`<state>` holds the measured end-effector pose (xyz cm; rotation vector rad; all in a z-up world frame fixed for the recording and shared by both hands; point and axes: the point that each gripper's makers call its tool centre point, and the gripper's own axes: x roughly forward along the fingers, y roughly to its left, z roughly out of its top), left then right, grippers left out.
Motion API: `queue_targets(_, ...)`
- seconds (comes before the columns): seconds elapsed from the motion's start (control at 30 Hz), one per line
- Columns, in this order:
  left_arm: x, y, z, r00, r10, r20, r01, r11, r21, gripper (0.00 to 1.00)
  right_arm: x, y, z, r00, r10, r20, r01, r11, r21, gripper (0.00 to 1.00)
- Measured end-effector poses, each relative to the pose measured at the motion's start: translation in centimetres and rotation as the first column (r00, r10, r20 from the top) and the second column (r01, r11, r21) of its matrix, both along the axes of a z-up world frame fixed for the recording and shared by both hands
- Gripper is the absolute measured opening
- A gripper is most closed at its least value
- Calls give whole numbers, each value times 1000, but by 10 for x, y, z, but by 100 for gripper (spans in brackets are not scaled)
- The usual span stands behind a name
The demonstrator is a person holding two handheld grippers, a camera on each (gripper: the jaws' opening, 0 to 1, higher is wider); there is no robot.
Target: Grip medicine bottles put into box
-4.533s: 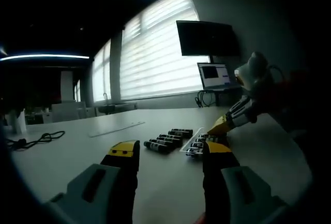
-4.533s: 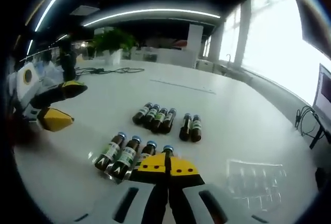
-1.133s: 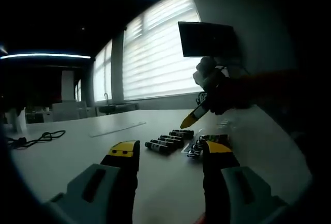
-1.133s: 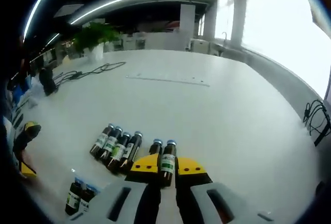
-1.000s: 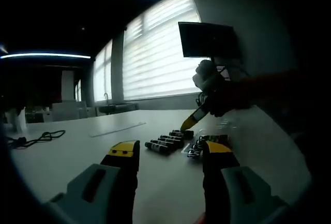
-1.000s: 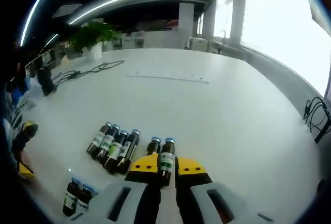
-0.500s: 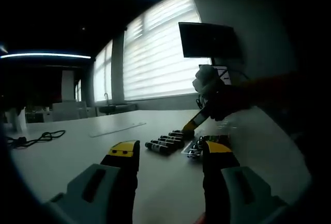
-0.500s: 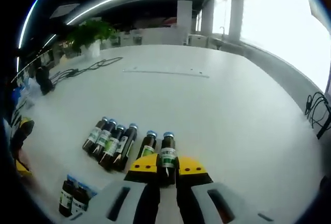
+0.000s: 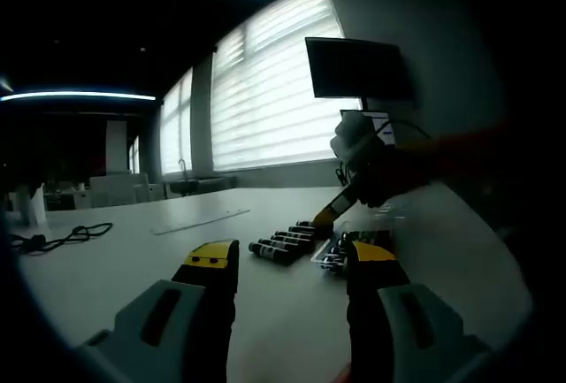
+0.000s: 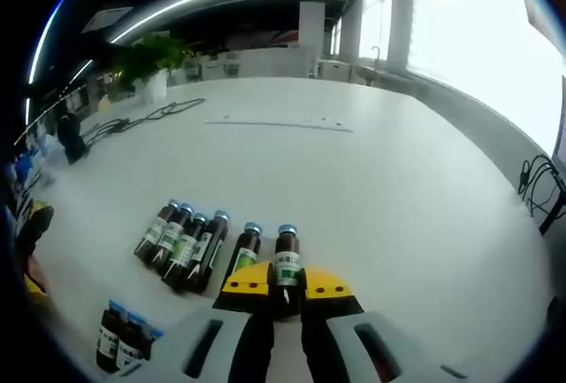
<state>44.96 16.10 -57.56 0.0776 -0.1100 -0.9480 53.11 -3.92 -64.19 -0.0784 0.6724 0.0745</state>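
My right gripper [image 10: 285,287] is clamped on 1 bottle [image 10: 285,264], low centre of the right gripper view. Compared with 1.1 s ago, the table [image 10: 354,188] looks closer, and the bottle has stayed between the jaws. A second bottle [image 10: 247,247] lies just left of it, and a row of 4 [image 10: 179,240] further left. 2 more bottles [image 10: 119,330] sit at lower left, apparently in the clear box [image 9: 329,250]. My judgement: the grip is secured, so transfer to the box comes next. My left gripper [image 9: 292,264] hangs open and idle above the table. In the left gripper view, my right gripper reaches down to the bottles right of centre.
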Motion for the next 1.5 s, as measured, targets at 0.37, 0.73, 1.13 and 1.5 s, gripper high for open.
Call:
queue_targets(0.37, 0, -1, -1, 1000, -3, 1, 3, 1000, 4, 42, -5, 0, 21, 999, -17, 48, 16, 1000, 24, 7)
queue_targets(0.73, -1, -1, -1, 1000, -4, 2, 4, 1000, 10, 42, -20, 2, 37, 997, -21, 79, 17, 999, 49, 7)
queue_targets(1.13, -1, -2, -1, 1000, -4, 3, 4, 1000, 11, 42, -36, 6, 55, 992, -5, 128, -4, 997, 74, 7)
queue_targets(1.5, -2, -2, -1, 1000, -7, 3, 7, 1000, 10, 42, -66, 4, 44, 995, -12, 103, 5, 997, 73, 7)
